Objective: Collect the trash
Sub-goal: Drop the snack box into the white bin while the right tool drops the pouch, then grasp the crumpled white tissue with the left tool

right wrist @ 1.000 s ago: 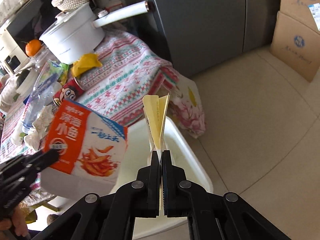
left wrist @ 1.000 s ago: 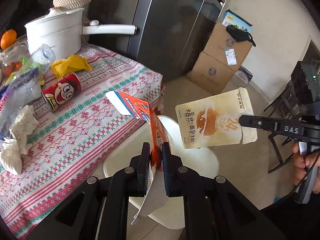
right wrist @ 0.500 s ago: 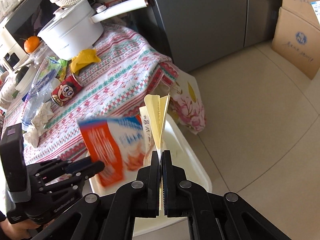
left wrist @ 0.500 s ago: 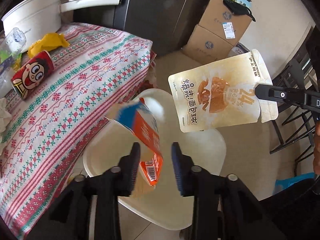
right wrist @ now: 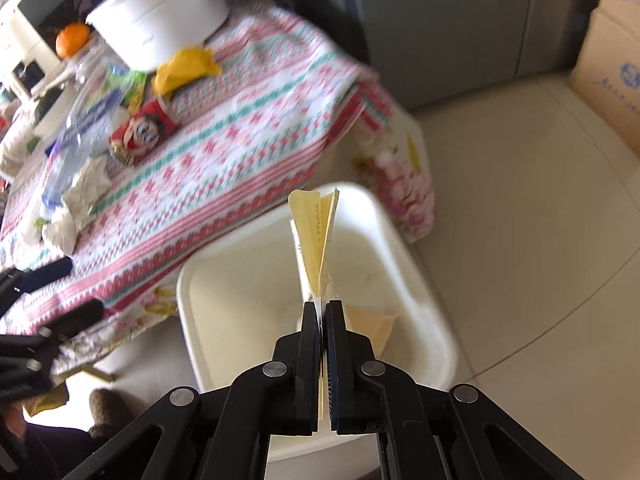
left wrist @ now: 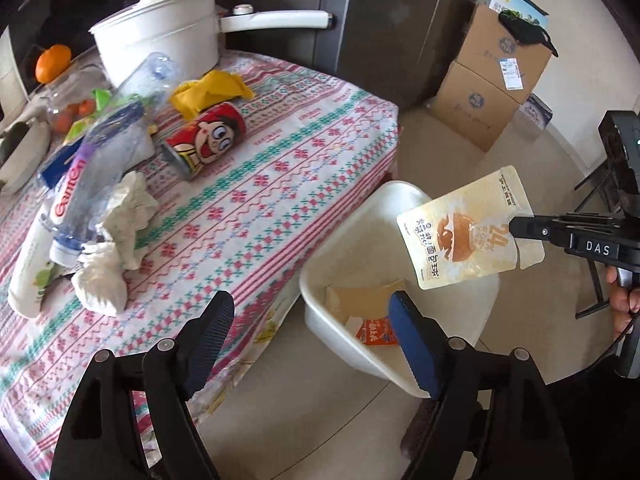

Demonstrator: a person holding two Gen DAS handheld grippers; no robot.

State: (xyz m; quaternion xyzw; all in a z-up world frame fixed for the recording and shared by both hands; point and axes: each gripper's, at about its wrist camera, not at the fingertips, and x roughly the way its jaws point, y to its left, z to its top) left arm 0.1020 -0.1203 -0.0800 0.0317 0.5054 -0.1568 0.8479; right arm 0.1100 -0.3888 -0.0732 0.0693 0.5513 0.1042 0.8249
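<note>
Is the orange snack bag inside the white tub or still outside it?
Inside. The orange snack bag lies on the bottom of the white tub, and the left gripper, whose jaws have just been opening, holds nothing.

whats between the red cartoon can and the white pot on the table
A crumpled yellow wrapper lies between the red can and the white pot, clearest in the left wrist view.

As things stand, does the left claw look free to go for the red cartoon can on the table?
Probably yes: the left claw stands open and empty, and the red cartoon can lies uncovered on the tablecloth.
</note>
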